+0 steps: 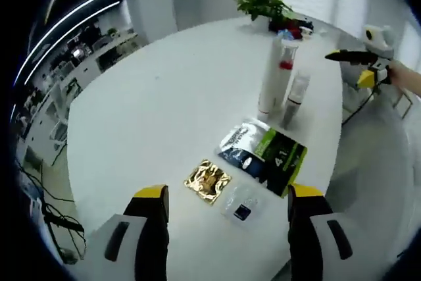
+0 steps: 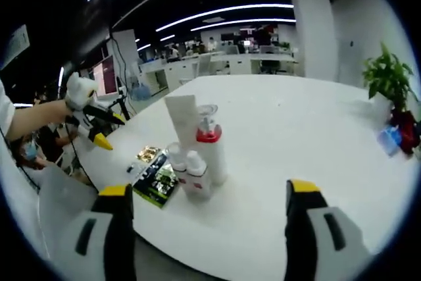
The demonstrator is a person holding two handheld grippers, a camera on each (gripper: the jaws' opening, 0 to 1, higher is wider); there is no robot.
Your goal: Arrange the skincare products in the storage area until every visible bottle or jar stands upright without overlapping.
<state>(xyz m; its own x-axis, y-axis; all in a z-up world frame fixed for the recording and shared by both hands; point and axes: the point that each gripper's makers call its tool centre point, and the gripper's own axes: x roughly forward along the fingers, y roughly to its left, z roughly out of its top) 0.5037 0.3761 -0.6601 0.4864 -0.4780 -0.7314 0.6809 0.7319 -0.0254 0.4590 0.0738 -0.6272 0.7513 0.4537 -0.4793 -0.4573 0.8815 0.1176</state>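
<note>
1. The skincare group stands near the bench edge: a tall white tube set on its cap [image 2: 182, 120], a clear pump bottle with a red collar [image 2: 210, 146], and two shorter white bottles [image 2: 191, 174] pressed close in front of it. In the left gripper view the same cluster sits at about one o'clock, the pump bottle [image 1: 281, 64] beside a slim grey-capped bottle [image 1: 295, 99]. All look upright, though the short bottles appear to touch, and the fisheye makes that hard to settle.

2. Flat sachets lie just beside the group: a green-and-black foil packet [image 1: 266, 153], a crinkled gold foil sachet [image 1: 207, 180] and a small clear sachet with a dark label [image 1: 241, 203]. They lie flat, probably outside the standing requirement.

3. The white round bench [image 1: 164, 103] carries it all; a potted green plant [image 1: 265, 3] stands at its far rim.

4. The left hand-held gripper [image 1: 227, 205] hovers over the sachets, jaws spread wide, holding nothing. It shows in the right gripper view [image 2: 99, 126] at nine o'clock.

5. The right hand-held gripper [image 2: 207, 199] faces the bottles, jaws wide apart and empty, likely poised to separate the crowded short ones. It shows in the left gripper view [image 1: 358, 64] at two o'clock.
</note>
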